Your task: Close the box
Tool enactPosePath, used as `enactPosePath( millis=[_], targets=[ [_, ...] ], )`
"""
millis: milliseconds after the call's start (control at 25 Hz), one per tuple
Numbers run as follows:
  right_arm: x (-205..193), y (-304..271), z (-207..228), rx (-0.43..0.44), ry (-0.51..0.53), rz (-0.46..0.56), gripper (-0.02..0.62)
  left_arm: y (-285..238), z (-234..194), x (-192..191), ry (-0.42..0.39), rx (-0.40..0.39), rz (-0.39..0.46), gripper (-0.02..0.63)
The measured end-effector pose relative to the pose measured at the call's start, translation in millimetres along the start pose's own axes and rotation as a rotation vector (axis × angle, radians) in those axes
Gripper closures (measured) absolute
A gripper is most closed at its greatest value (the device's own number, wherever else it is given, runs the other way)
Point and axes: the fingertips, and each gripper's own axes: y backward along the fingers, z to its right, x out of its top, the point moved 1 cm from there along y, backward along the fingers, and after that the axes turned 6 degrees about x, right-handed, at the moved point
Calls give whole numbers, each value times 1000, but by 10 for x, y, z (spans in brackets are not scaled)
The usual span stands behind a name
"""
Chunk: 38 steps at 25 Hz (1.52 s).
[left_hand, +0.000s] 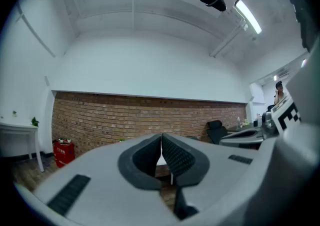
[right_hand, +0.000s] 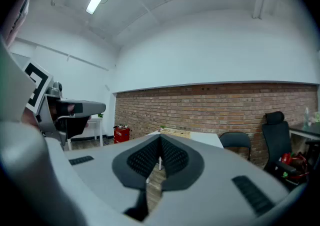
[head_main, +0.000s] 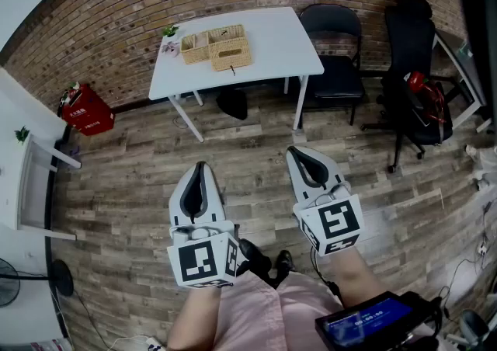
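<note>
i counted one left gripper (head_main: 200, 167), one right gripper (head_main: 298, 153); two dark chairs (head_main: 334, 31) (head_main: 411, 39); one red box (head_main: 87, 111); wicker boxes (head_main: 231, 54) i couldn't count.

Left claw (head_main: 199, 171) and right claw (head_main: 303, 157) closed, empty, side by side.

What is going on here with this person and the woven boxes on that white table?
A person stands on the wooden floor, holding the left tongs and the right tongs out in front, both shut and empty. The woven boxes sit on the white table by the brick wall, well ahead of both tongs.
</note>
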Motion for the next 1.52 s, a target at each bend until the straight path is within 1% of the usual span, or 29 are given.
enactPosePath(
  millis=[280,400,480,520,560,600,640,720,960,1120,1240,1360,1520],
  targets=[
    [-44,49,11,9,-9,-3,597,42,51,-36,-4,2,-12,591],
    [-19,117,94,7,-42,37,597,68,115,-19,1,7,-5,591],
    [-8,147,144,30,-73,60,593,80,182,-7,3,1,5,584],
    [-14,143,153,51,-75,57,483,78,213,-8,4,-4,9,561],
    [-27,134,162,66,-67,50,400,73,237,-14,5,-8,12,509],
    [-40,125,181,71,-56,44,399,64,252,-23,6,-9,13,469],
    [-55,116,208,70,-47,41,402,51,259,-32,7,-6,13,465],
    [-82,77,285,62,-46,37,419,-2,261,-52,5,2,9,465],
    [-161,-338,485,52,-49,19,425,-400,128,-251,2,5,-31,465],
    [-319,-807,656,39,-56,-17,426,-861,-28,-499,12,-9,-68,465],
    [-376,-1264,778,23,-62,-45,433,-1295,-221,-609,23,-24,-85,465],
    [-314,-1724,886,9,-59,-56,436,-1746,-435,-610,26,-43,-84,465],
    [-138,-2165,1020,-15,-53,-45,445,-2249,-693,-486,30,-57,-53,465]
  ],
)
